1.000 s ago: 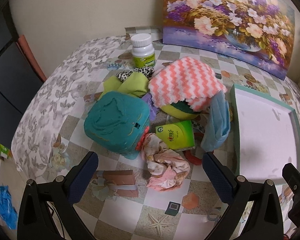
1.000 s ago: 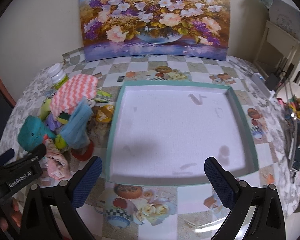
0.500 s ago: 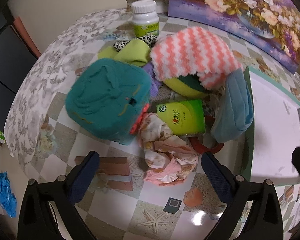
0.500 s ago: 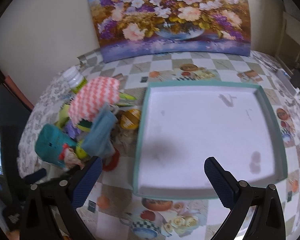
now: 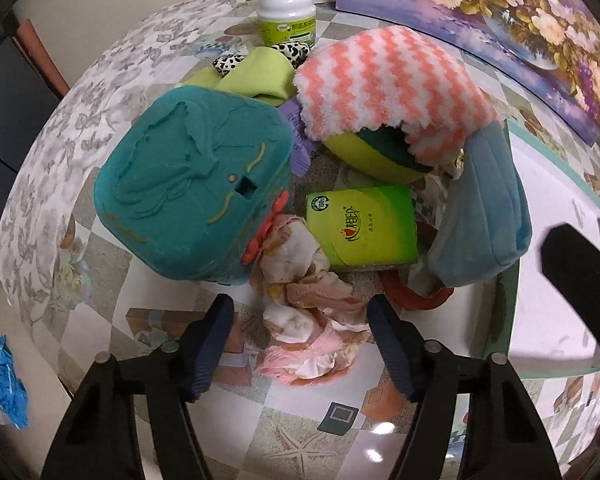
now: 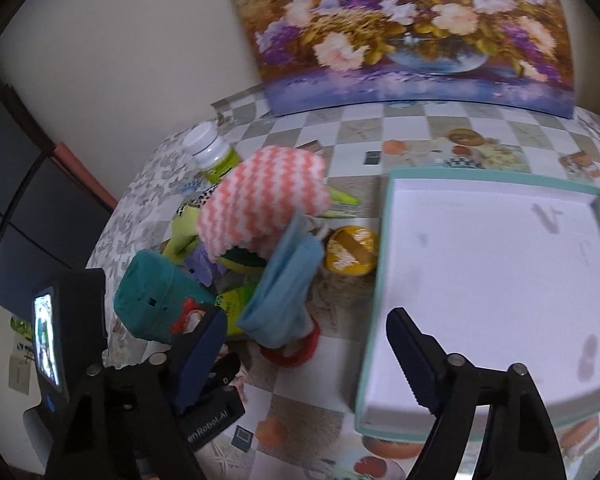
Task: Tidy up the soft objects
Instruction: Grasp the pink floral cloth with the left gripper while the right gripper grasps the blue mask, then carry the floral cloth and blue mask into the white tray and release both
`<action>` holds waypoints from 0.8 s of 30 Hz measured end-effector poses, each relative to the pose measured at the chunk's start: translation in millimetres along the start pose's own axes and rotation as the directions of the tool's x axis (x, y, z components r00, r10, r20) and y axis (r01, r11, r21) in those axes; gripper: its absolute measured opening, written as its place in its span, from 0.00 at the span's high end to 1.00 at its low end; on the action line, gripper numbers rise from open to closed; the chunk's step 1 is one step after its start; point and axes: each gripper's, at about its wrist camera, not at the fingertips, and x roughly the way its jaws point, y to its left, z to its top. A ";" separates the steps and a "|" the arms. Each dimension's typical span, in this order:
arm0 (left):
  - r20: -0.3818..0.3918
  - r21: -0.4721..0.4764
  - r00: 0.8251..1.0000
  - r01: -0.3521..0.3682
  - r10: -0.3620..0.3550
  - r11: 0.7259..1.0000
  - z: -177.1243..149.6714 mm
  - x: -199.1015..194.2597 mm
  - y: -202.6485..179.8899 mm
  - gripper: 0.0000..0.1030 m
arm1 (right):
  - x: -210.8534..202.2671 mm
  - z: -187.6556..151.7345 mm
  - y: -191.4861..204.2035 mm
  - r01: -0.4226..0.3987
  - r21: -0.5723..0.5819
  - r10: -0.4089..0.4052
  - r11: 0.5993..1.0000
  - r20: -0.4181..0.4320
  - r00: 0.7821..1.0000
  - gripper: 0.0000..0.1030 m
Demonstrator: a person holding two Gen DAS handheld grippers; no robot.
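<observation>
A pile of soft things lies on the table. My left gripper (image 5: 300,340) is open, its fingers on either side of a crumpled pink and cream cloth (image 5: 308,320). Beyond it lie a teal plush cube (image 5: 192,196), a green tissue pack (image 5: 362,226), a pink-and-white zigzag towel (image 5: 392,84) over a yellow-green ball (image 5: 364,152), and a folded blue cloth (image 5: 484,216). My right gripper (image 6: 306,356) is open above the table between the blue cloth (image 6: 288,284) and the white tray (image 6: 500,280).
A white pill bottle (image 5: 286,8) and a flower painting (image 5: 500,20) stand at the back. A lime cloth (image 5: 256,76) and a red ring (image 5: 412,292) lie in the pile. A yellow round tin (image 6: 350,256) sits beside the tray. The table's left edge is close.
My left gripper has moved forward and down onto the pile and now straddles the pink cloth. My right gripper has swung left from over the tray toward the pile.
</observation>
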 end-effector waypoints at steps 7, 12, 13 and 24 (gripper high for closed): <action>-0.019 -0.006 1.000 0.013 -0.013 1.000 0.8 3.6 -3.2 0.39 | 29.2 0.8 10.7 -0.016 -0.012 0.015 1.000 -0.054 0.998 0.47; -0.038 -0.001 0.999 0.023 -0.023 1.000 3.7 10.9 -2.3 0.41 | 47.0 -4.0 4.9 -0.018 0.020 0.019 1.000 -0.098 0.995 0.62; -0.041 0.001 0.999 0.027 -0.027 1.000 3.0 13.9 -0.3 0.41 | 47.9 -4.8 4.0 -0.017 0.022 0.019 1.000 -0.101 0.995 0.64; -0.060 0.018 0.996 0.066 -0.064 0.998 1.1 19.5 2.4 0.59 | 37.4 -3.0 0.8 -0.039 0.039 0.042 0.998 -0.081 0.996 0.87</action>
